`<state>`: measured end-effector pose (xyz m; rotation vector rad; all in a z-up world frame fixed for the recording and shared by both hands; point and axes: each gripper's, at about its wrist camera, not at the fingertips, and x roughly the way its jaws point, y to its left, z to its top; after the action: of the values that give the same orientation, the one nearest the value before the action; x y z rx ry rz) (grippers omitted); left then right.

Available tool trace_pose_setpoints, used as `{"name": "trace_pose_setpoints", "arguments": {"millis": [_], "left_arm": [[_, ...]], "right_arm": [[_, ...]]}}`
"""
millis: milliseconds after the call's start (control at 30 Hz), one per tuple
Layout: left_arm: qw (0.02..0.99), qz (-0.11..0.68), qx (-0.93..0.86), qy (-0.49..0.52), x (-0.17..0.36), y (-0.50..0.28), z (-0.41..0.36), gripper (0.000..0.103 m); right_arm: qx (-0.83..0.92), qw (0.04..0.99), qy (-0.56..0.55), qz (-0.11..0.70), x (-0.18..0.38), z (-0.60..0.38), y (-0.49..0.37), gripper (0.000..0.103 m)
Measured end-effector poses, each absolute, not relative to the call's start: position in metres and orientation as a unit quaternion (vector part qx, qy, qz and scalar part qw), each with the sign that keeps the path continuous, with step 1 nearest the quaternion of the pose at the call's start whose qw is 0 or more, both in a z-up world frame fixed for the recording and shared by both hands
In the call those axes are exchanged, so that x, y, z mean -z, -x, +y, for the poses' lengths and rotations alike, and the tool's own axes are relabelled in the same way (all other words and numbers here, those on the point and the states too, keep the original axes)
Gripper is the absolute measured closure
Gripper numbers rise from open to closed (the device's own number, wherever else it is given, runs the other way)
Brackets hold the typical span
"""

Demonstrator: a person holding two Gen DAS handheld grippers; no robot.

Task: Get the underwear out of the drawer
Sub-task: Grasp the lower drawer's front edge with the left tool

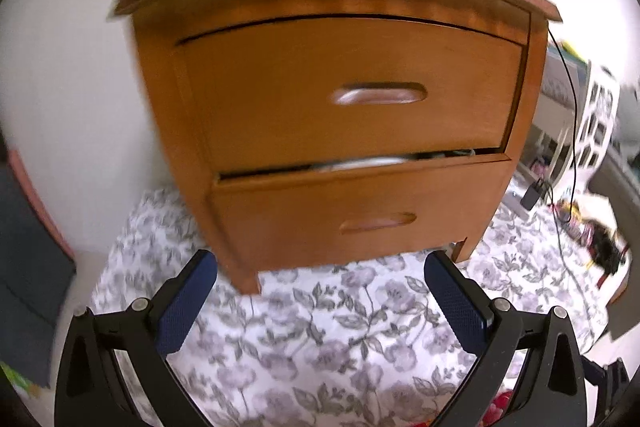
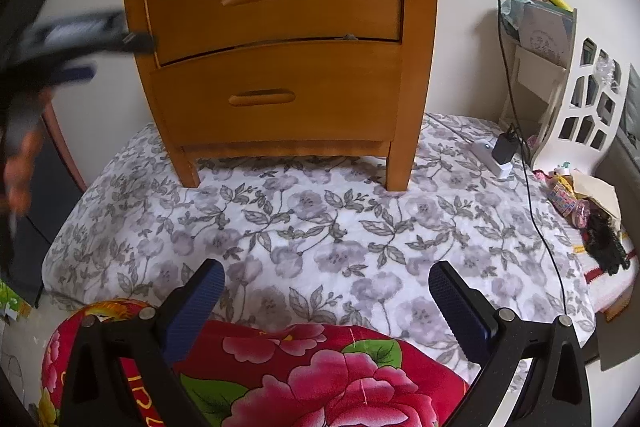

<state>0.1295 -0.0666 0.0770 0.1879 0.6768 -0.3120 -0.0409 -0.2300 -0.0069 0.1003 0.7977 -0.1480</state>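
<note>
The left tool point(image 1: 320, 291) hangs released, its two blue pads spread wide and holding nothing, above a floral bedspread point(image 1: 320, 339). Ahead of it stands one wooden nightstand point(image 1: 332, 99) with two drawers: the upper drawer point(image 1: 352, 87) is closed, the lower drawer point(image 1: 360, 219) is pulled out a crack. In that crack, above and beyond the tool, pale fabric point(image 1: 372, 163) shows; whether it is underwear cannot be told.

From the right wrist, the right tool point(image 2: 326, 287) is likewise released and empty, over the bedspread and a red flowered quilt point(image 2: 300, 375). The nightstand sits well apart ahead. The left tool appears blurred at the nightstand's left edge.
</note>
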Motion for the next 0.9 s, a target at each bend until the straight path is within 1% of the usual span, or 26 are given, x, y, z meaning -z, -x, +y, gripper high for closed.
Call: {"name": "trace_pose_setpoints", "arguments": {"millis": [167,367,500,633,700,900], "left_arm": [[0.913,0.342,0.160,-0.155,-0.080,-0.162,-0.105,0.000],[0.890,0.382,0.164,-0.188,-0.066,-0.199,-0.134,0.000],[0.878,0.392,0.162,-0.222,-0.057,-0.213,-0.152,0.001],[0.861,0.407,0.172,-0.252,-0.051,-0.225,-0.169,0.010],[0.850,0.421,0.179,-0.262,-0.046,-0.232,-0.175,0.012],[0.827,0.435,0.190,-0.301,-0.034,-0.243,-0.191,0.022]], "right_arm": [[0.062,0.914,-0.056,0.397,0.012,-0.231,0.037,0.000],[0.056,0.908,-0.068,0.410,0.018,-0.236,0.033,0.000],[0.048,0.905,-0.071,0.416,0.020,-0.237,0.030,0.000],[0.038,0.902,-0.070,0.423,0.025,-0.236,0.026,0.000],[0.035,0.900,-0.072,0.428,0.028,-0.236,0.024,0.000],[0.033,0.897,-0.085,0.433,0.032,-0.241,0.021,0.000]]}}
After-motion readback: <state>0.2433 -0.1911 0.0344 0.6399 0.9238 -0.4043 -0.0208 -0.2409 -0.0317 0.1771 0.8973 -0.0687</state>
